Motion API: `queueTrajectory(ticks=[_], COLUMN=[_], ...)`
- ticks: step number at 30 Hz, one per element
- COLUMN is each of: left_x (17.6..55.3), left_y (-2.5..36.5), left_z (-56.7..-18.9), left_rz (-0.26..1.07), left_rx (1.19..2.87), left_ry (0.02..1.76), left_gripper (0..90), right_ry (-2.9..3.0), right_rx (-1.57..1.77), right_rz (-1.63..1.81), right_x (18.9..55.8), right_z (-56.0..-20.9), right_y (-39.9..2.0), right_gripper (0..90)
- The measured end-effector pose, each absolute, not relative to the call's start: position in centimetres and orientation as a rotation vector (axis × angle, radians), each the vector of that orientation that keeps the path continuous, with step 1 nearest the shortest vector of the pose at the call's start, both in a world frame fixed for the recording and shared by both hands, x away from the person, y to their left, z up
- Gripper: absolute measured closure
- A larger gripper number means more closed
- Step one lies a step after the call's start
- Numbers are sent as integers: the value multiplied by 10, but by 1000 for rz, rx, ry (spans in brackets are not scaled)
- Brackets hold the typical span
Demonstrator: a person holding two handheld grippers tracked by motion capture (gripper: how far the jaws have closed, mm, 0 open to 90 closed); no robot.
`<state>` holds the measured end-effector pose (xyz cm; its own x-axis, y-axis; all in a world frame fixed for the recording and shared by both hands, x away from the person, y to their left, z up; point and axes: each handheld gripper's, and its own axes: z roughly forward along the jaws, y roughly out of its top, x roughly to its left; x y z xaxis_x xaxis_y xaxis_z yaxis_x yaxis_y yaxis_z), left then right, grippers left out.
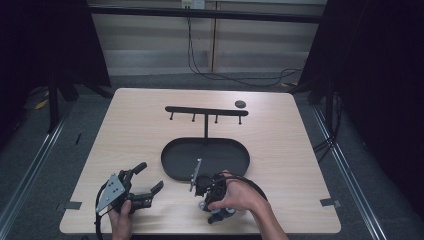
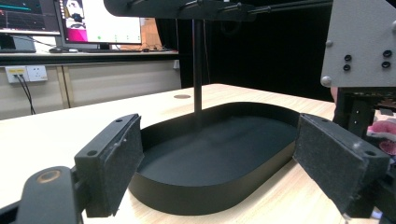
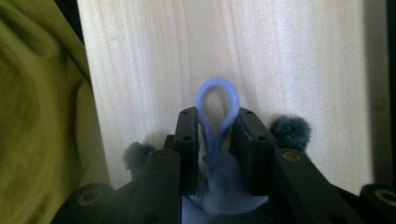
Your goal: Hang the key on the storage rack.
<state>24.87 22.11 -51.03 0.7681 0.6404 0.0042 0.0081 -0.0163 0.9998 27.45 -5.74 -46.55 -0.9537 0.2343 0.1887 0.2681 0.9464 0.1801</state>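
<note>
Your right gripper [image 3: 218, 135] is clamped on a small blue rubbery item with a loop end [image 3: 217, 100], held over the light wooden table [image 1: 280, 140] near its front edge; the item's lower body is blurred between the jaws and hard to identify. Your left gripper [image 1: 145, 179] stands released, nothing between its pads, just left of the black oval tray [image 1: 172, 157] with its upright hook stand [image 1: 205, 111]. Open tabletop lies beyond the tray.

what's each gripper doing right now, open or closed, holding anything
Left gripper: open, holding nothing, jaws spread before the black oval tray.
Right gripper: closed on a blue loop-shaped rubbery item.
</note>
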Motion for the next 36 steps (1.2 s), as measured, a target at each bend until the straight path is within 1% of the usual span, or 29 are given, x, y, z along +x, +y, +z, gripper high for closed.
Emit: queueTrajectory(ticks=[2, 4, 8, 16, 21, 26, 36], left_x=[249, 249, 249, 249, 249, 249, 249], left_y=[221, 221, 221, 221, 221, 221, 221], left_z=[-510, -510, -510, -510, -510, -510, -510], left_rz=[544, 543, 545, 545, 545, 544, 543], left_rx=[1520, 1520, 1521, 1522, 1522, 1520, 1520], left_ry=[547, 547, 546, 546, 547, 547, 547], left_gripper=[154, 155, 154, 154, 154, 154, 154], right_ry=[-2935, -2941, -2945, -2977, -2996, -2995, -2958], right_rx=[-370, -349, -343, -406, -352, -353, -394], right_rz=[-299, -270, -240, -182, -172, -166, -200], right_x=[274, 273, 273, 280, 276, 275, 281], right_z=[-466, -466, -466, -465, -465, -465, -462], right_y=[-58, -58, -58, -60, -58, -58, -62], right_gripper=[752, 800, 839, 841, 834, 862, 867])
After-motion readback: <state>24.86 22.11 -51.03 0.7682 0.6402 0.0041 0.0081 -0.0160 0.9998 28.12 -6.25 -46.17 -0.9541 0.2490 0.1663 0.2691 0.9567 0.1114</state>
